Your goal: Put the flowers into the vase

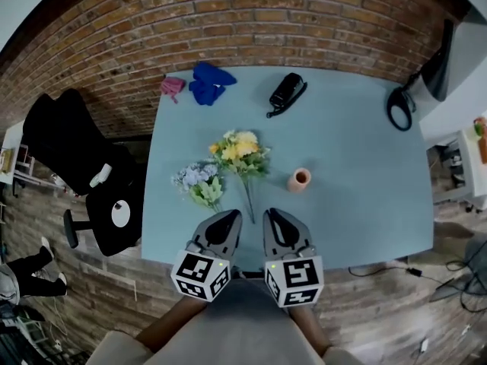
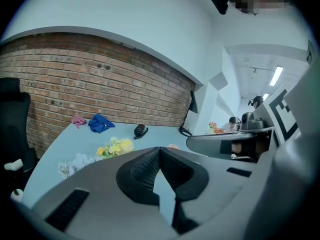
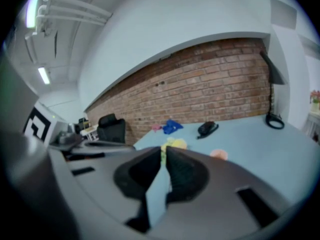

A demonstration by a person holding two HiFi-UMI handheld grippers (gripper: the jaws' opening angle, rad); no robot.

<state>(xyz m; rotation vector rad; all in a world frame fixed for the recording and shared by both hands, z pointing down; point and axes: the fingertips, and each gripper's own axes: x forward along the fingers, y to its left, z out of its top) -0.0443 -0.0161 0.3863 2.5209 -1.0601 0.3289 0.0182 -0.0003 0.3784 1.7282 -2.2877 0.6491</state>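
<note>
While left gripper (image 1: 230, 216) and right gripper (image 1: 272, 214) hang clenched and empty, flowers wait.
Yellow fabric flower bunch (image 1: 240, 151) lies on the pale blue table (image 1: 365, 166) near the small peach vase (image 1: 299, 179); open wide, pinch its green stem (image 1: 249, 196) low.

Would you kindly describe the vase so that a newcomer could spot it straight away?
On the pale blue table before the brick wall, find the yellow bouquet near the middle. Just right of it, not touching, is the vase: a small cylinder with a round open mouth, the only peach-coloured thing on the table.
</note>
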